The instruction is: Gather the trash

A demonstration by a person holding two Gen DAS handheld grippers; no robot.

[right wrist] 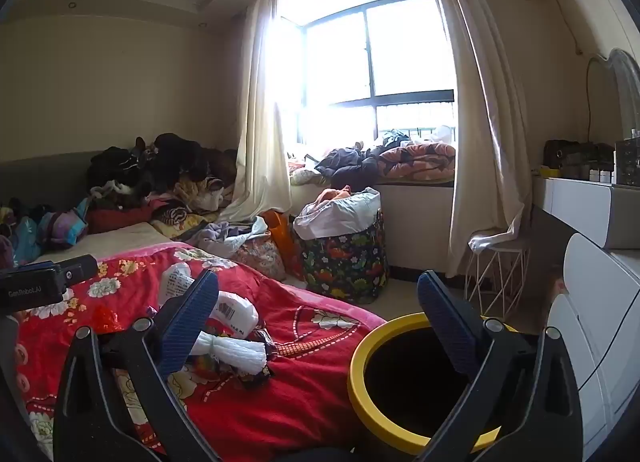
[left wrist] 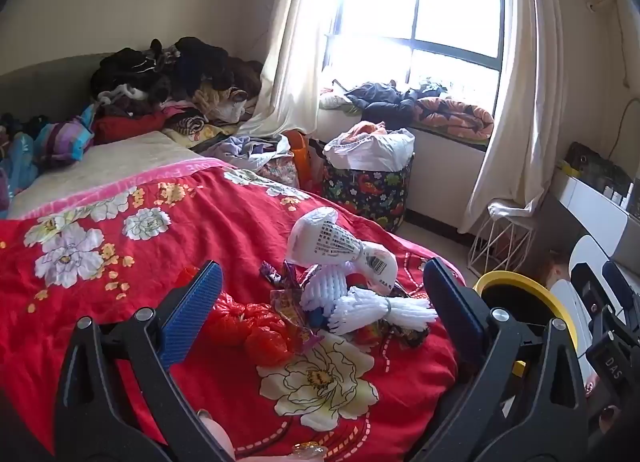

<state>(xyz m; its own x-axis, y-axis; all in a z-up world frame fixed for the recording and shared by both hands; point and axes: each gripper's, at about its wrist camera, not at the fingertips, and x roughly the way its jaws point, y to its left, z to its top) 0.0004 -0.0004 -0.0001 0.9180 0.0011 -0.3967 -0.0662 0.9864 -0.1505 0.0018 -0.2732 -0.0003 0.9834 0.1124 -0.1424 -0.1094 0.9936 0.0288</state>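
A heap of trash lies on the red flowered blanket (left wrist: 224, 222): a white printed plastic bag (left wrist: 340, 246), white foam fruit netting (left wrist: 376, 310), a crumpled red plastic bag (left wrist: 256, 326) and coloured wrappers (left wrist: 292, 302). My left gripper (left wrist: 320, 302) is open, its jaws standing either side of the heap, above it. A black bin with a yellow rim (right wrist: 362, 378) stands beside the bed. My right gripper (right wrist: 320, 322) is open and empty, over the gap between the bed edge and the bin. The foam netting (right wrist: 236, 350) and white bag (right wrist: 236, 310) also show in the right wrist view.
A flower-print hamper (right wrist: 348, 262) with clothes stands at the bed's far side. A white wire stool (right wrist: 496, 278) stands under the curtain. A white dresser (right wrist: 592, 302) is to the right. Clothes are piled at the bed head (left wrist: 168, 78) and on the window sill (left wrist: 400, 102).
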